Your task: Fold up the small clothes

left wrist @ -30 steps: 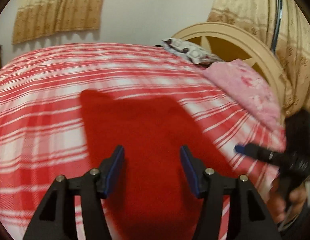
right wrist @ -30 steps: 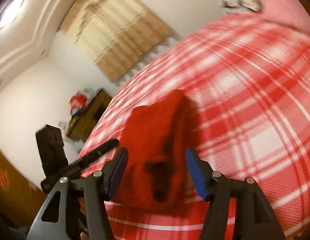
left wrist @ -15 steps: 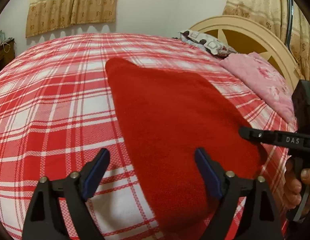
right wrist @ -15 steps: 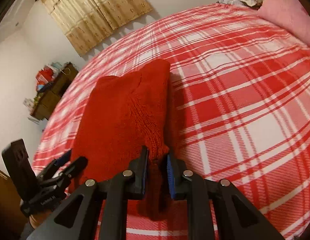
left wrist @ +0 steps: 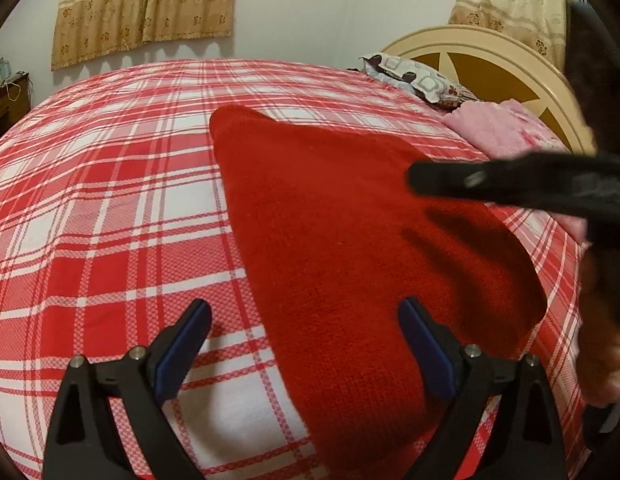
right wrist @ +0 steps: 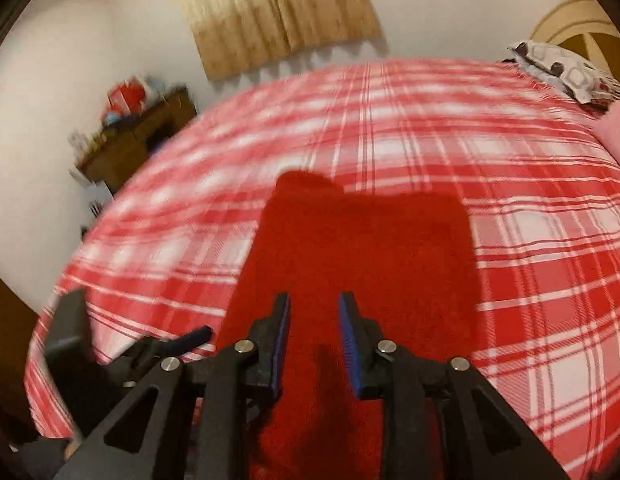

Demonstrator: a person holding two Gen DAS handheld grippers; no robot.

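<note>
Nearest to me, my left gripper (left wrist: 304, 344) hangs wide apart just above the bed, its right finger over the near edge of the red knitted garment (left wrist: 349, 240) and its left finger over bare bedspread; it grips nothing. My right gripper (right wrist: 313, 344) is over the same garment (right wrist: 361, 264), its fingers narrowed with a gap between them and no cloth caught in that gap, so I judge it empty. From the left wrist view it crosses the frame as a dark blurred bar (left wrist: 509, 184).

The garment lies flat on the red-and-white checked bed (left wrist: 110, 208) as a compact, roughly rectangular shape, which looks to me already folded at least once. What may remain is one more fold or some smoothing. Farther off, a pink cloth (left wrist: 505, 128) and a patterned pillow (left wrist: 413, 76) sit by the headboard (left wrist: 489, 56).
</note>
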